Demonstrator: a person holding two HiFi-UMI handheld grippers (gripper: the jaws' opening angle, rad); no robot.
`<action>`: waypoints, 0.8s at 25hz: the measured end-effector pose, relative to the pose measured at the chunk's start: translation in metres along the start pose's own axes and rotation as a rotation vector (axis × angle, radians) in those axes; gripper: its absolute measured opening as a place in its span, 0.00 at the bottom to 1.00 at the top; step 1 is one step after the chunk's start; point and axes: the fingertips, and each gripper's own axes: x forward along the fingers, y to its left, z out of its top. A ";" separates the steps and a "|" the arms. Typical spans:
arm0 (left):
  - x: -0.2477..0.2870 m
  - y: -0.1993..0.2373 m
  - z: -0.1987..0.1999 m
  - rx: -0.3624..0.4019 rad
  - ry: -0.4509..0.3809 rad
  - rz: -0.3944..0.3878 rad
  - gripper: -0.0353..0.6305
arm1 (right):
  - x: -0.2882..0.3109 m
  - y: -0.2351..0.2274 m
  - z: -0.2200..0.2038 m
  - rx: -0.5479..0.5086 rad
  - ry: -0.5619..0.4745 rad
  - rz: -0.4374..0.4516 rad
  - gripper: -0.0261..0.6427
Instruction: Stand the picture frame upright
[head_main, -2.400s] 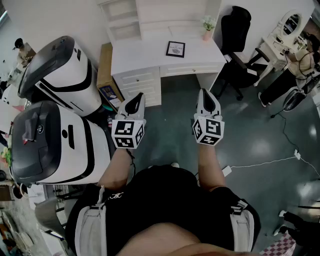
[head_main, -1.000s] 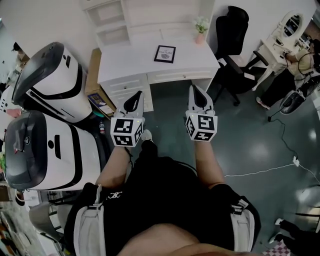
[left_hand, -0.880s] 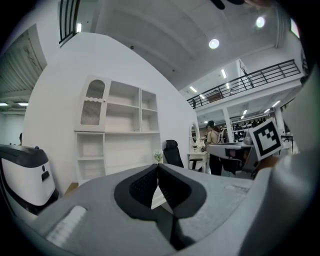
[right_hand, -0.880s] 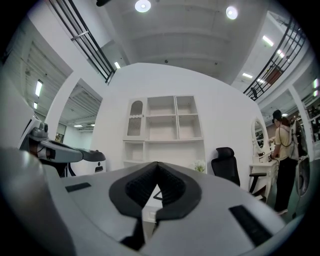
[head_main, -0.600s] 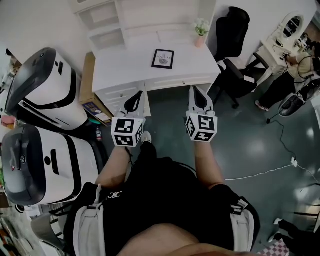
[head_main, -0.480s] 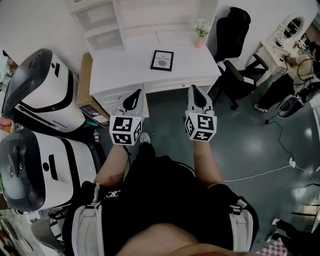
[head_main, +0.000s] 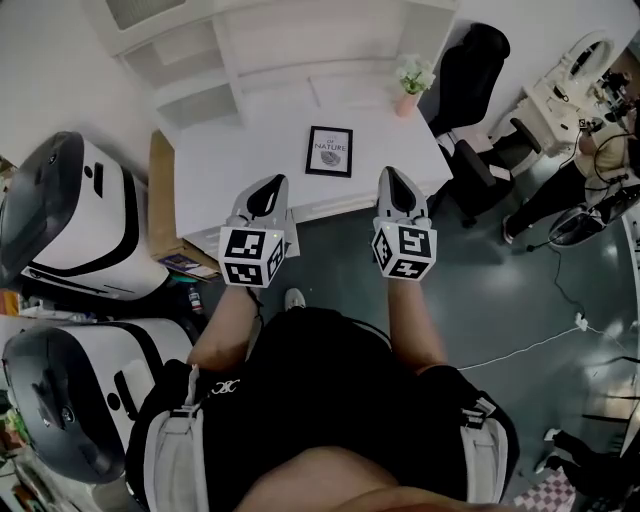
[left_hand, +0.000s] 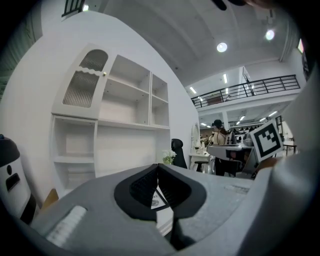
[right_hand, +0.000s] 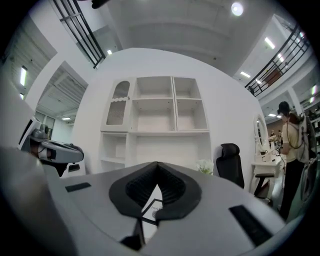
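Reading "NATURE", picture frame (head_main: 329, 151) lies flat on desk (head_main: 235, 165); ceiling lights (left_hand: 222, 47) in gripper views only; left gripper (head_main: 267, 186) & right gripper (head_main: 393, 178) closed, empty.

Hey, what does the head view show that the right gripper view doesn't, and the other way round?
Only the head view: the picture frame seen whole, lying flat on the white desk, the right gripper's marker cube, and the dark floor. Only the right gripper view: the arched cabinet door, a ceiling light and a balcony railing. Both: the frame, the potted plant, the black chair, and the right gripper, shut and empty.
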 end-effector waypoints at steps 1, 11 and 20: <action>0.010 0.009 0.001 -0.003 0.005 -0.009 0.08 | 0.012 0.000 -0.001 0.002 0.008 -0.007 0.04; 0.081 0.079 0.000 -0.016 0.025 -0.074 0.08 | 0.102 -0.002 -0.015 0.010 0.060 -0.078 0.04; 0.122 0.099 -0.019 -0.044 0.059 -0.059 0.08 | 0.145 -0.021 -0.040 0.004 0.102 -0.078 0.04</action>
